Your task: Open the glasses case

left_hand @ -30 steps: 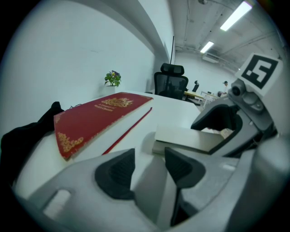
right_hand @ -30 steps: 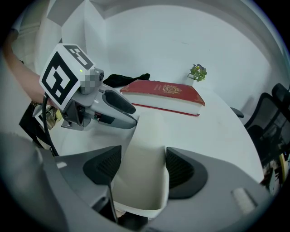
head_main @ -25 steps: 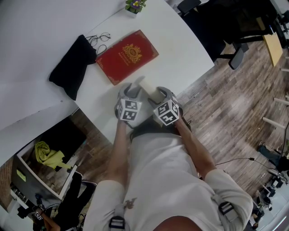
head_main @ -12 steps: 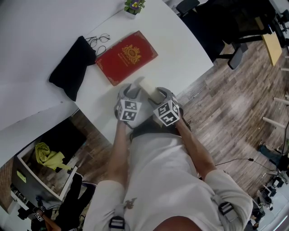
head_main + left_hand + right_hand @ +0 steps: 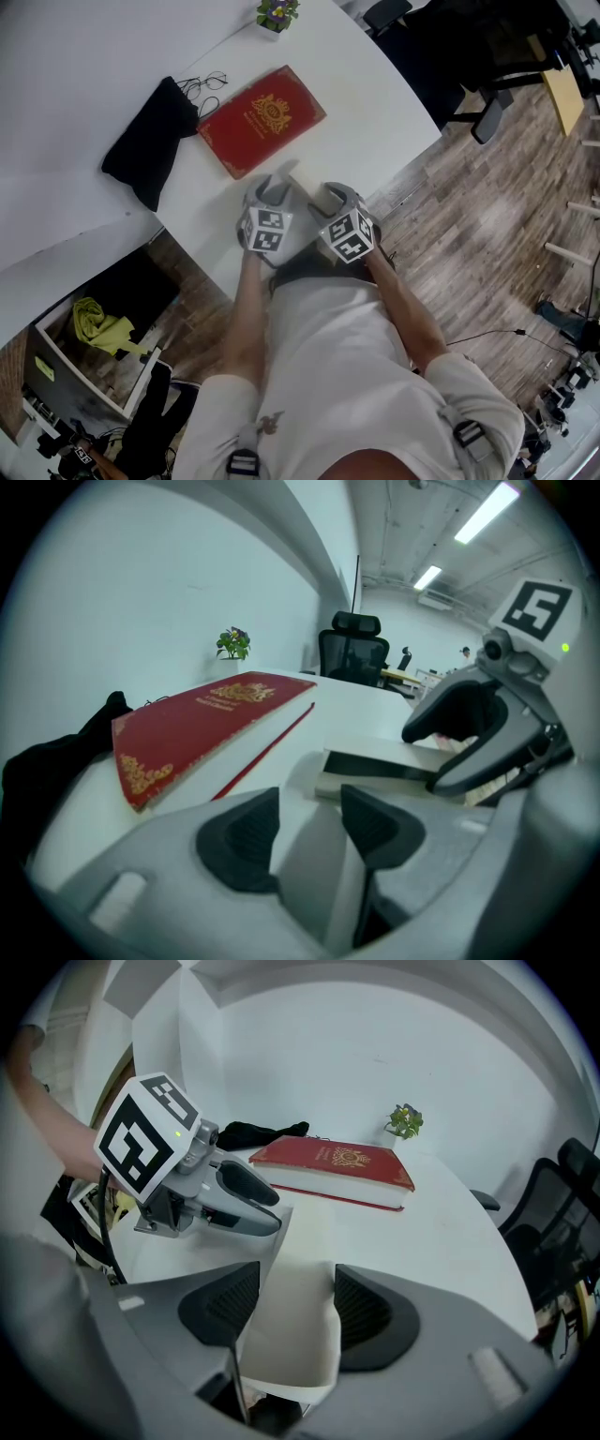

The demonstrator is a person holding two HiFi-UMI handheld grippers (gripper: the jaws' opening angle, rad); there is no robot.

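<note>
Cream-white glasses case (image 5: pixel 302 180) sits at the near edge of the worktop (image 5: pixel 375 103), just in front of the red book (image 5: pixel 262 117), and both tools are on it. The left claw (image 5: pixel 305 827) is clamped on a flat white panel of the case. The right claw (image 5: pixel 286 1312) is closed on the cream body from the other side. In the head view the two claws stand close together with the case bridging them. From the left gripper view a dark slot shows between an upper and a lower layer of the case, so the lid seems just parted rather than fully open.

To do this step well, I would treat one claw as the anchor. The right one should pin the body flat and steady, while the left lifts its panel in an arc about the hinge, not in a straight pull. A straight tug would probably drag the whole case along or slip the panel out of the pads.

The case lies close to the worktop's edge, so any sideways slide risks a drop; press slightly down and away from the edge. Squeeze only enough to hold, since the shell looks thin and may buckle.
</note>
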